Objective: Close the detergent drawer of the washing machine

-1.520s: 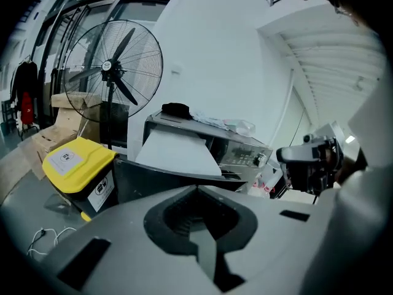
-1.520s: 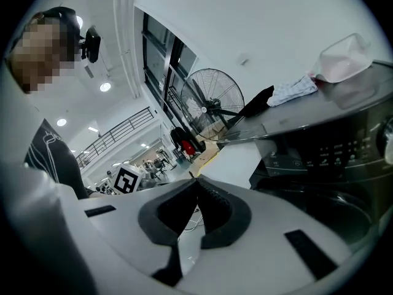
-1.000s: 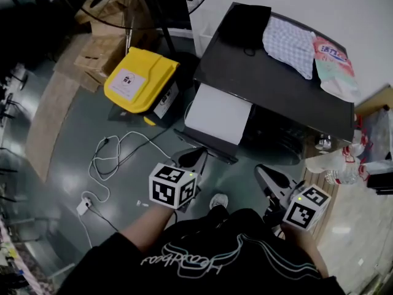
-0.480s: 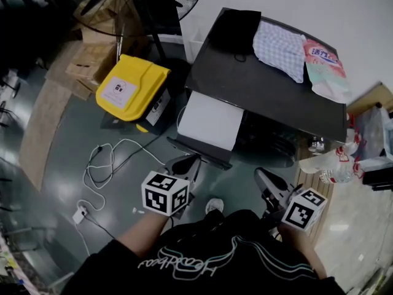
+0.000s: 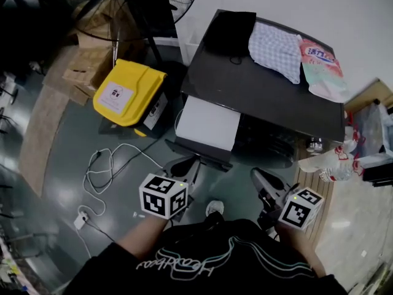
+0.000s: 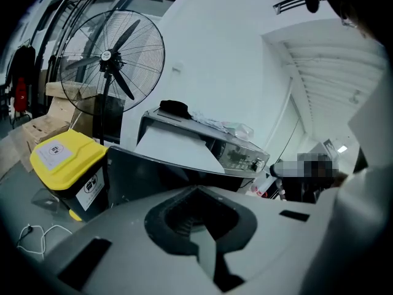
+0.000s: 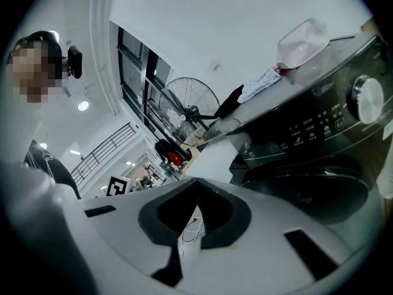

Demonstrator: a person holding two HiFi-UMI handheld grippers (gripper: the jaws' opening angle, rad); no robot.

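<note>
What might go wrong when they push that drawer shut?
1. The detergent drawer sticks far out of the washing machine. A push on one corner with the shut left gripper might jam it crooked.
2. A white cable lies looped on the floor to the left of the person's shoe; a step that way might catch it.

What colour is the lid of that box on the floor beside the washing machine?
The lid is yellow; clearest in the head view.
</note>
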